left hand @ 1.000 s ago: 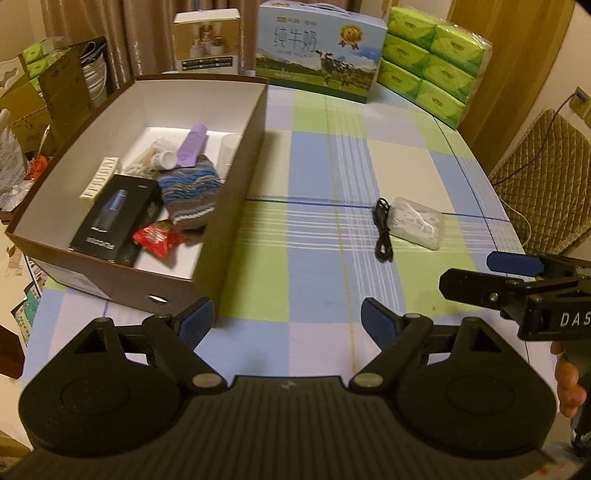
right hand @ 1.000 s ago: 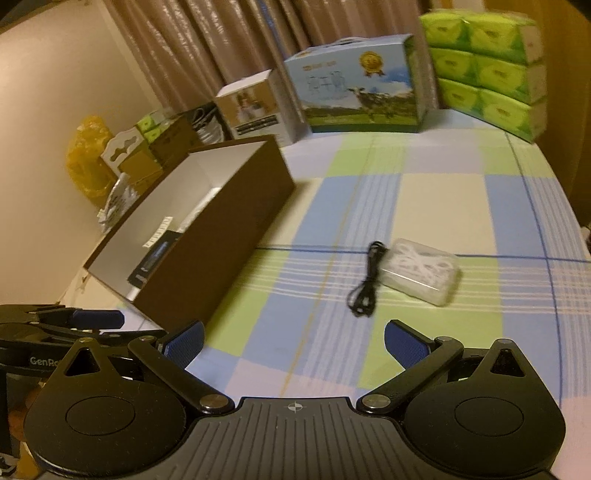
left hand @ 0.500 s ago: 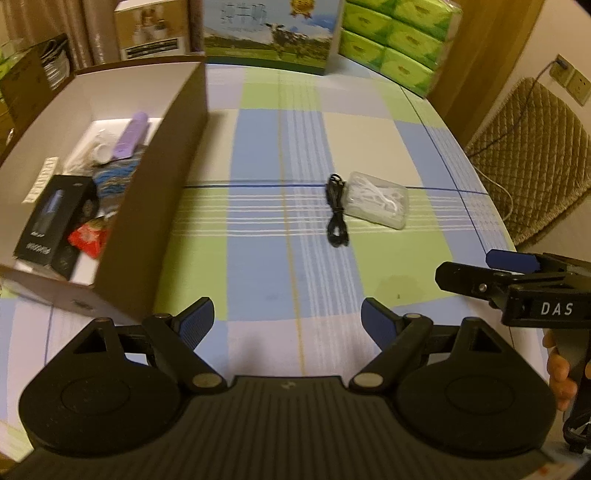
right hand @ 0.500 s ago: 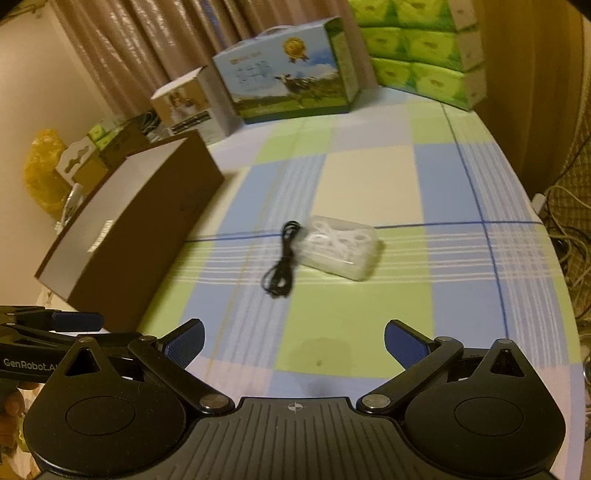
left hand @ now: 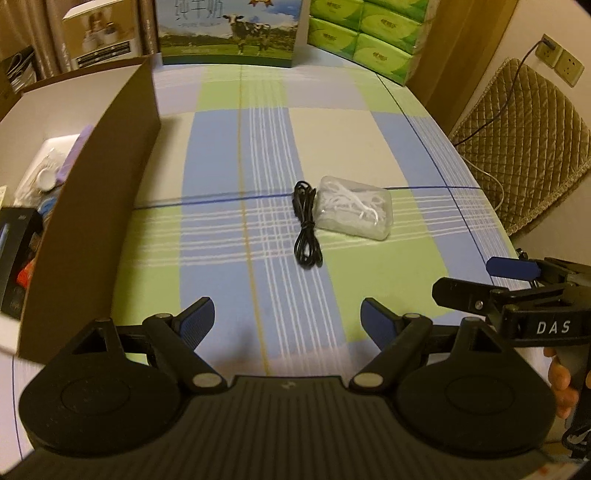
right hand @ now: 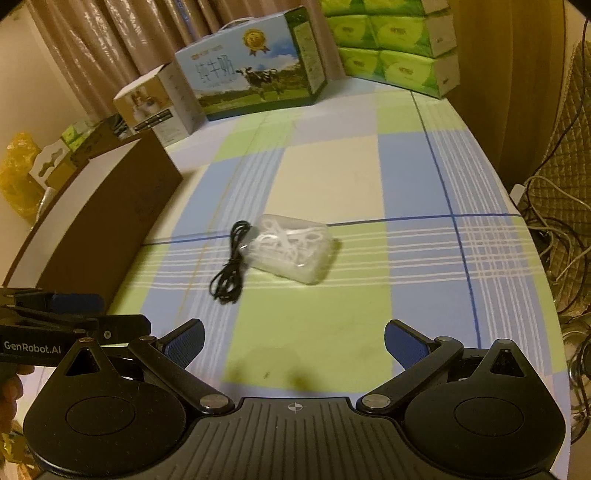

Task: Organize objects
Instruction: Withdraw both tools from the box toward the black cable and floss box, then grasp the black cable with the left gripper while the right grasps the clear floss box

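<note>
We hold the left tongs (left hand: 287, 319) with both blue pads spread wide and nothing between them; they hover above the checked tablecloth (left hand: 369, 147). The right tongs (right hand: 294, 341) are likewise spread apart and empty, over a green square of the same cloth. Each pair shows in the other's view: the right tongs (left hand: 513, 280) lie just to the right of the left ones, and the left tongs (right hand: 74, 314) just to the left of the right ones (seen side-on, so their gap is read from their own cameras).

Ahead of both pairs, roughly centred between their pads, lies a coiled black cable (left hand: 306, 229) on the cloth. Touching or just beside it, on its right, sits a clear plastic case (left hand: 354, 212) holding small white pieces. From the right tongs the cable (right hand: 231, 267) appears ahead and slightly left, the case (right hand: 291, 251) straight ahead. Neither is touched by any pad.

To the left of the left tongs stands an open brown box (left hand: 103, 192), its near wall hiding most of the contents; we see a lilac object, a white cap and a black pack inside. At the far end of the table, beyond the cable, stand a milk carton (left hand: 231, 31) with a cow picture and stacked green tissue packs (left hand: 365, 37).
</note>
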